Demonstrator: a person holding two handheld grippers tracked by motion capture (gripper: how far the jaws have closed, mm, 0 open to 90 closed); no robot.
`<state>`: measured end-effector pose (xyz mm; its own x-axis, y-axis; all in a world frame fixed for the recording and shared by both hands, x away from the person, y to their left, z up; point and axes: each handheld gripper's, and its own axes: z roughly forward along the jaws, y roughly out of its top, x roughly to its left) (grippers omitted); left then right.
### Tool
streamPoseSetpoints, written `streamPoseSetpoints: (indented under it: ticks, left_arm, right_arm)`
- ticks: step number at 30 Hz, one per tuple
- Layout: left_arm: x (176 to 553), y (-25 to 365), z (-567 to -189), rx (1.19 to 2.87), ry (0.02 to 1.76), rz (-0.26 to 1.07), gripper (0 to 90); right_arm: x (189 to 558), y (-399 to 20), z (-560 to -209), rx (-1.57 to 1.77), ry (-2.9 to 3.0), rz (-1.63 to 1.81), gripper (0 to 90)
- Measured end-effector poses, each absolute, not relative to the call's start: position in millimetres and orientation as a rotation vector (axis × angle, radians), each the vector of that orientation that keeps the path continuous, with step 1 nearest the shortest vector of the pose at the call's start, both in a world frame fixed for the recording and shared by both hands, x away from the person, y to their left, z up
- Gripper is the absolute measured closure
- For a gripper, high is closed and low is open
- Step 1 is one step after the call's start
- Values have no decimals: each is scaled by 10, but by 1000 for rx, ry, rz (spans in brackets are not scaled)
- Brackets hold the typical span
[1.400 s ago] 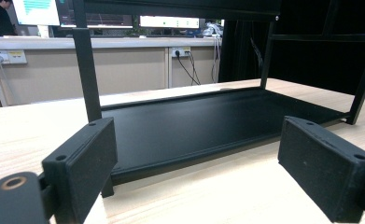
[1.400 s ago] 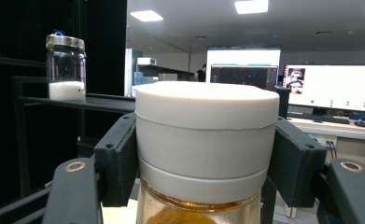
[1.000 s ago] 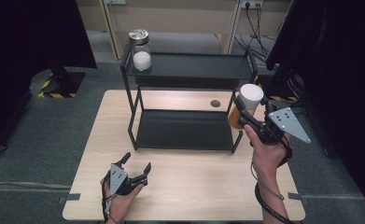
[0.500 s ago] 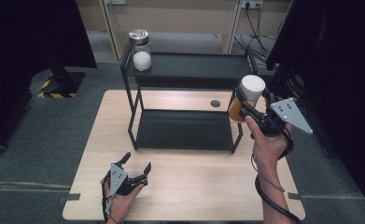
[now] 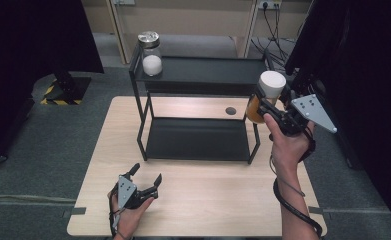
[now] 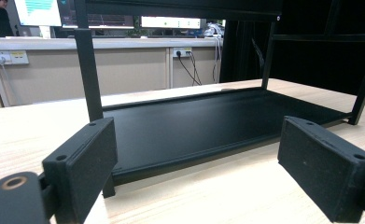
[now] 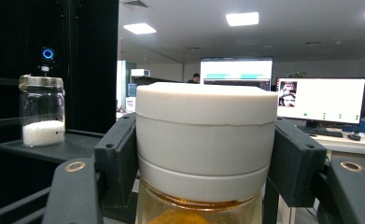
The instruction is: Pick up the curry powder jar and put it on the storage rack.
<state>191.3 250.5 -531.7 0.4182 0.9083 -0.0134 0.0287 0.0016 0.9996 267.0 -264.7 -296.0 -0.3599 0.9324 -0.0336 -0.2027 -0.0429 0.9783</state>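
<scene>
The right gripper [image 5: 261, 102] holds a jar [image 5: 266, 96] with a white lid [image 7: 206, 135] clear of the table, off the right end of the black shelf rack [image 5: 198, 70]; its fingers [image 7: 119, 154] are closed flat on the lid's two sides, the amber body hanging below them. The jar looks like rigid, smooth glass, probably breakable and bottom-heavy, so gripping the wide lid squarely seems sensible, though it could swing or slip. The left gripper [image 5: 144, 177] rests on the table, its fingers [image 6: 84, 163] wide apart and empty, in front of the rack's lower shelf.

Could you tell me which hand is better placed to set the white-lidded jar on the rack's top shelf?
Right: the right gripper already clamps the jar beside the top shelf.
</scene>
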Motion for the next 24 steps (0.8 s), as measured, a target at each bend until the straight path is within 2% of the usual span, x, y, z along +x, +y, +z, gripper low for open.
streamPoseSetpoints:
  ticks: [24]
  left_arm:
    - [1913,2502,-5316,1399,907,869,113]
  right_arm:
    - [2853,-2585,-2732,865,1290,1568,341]
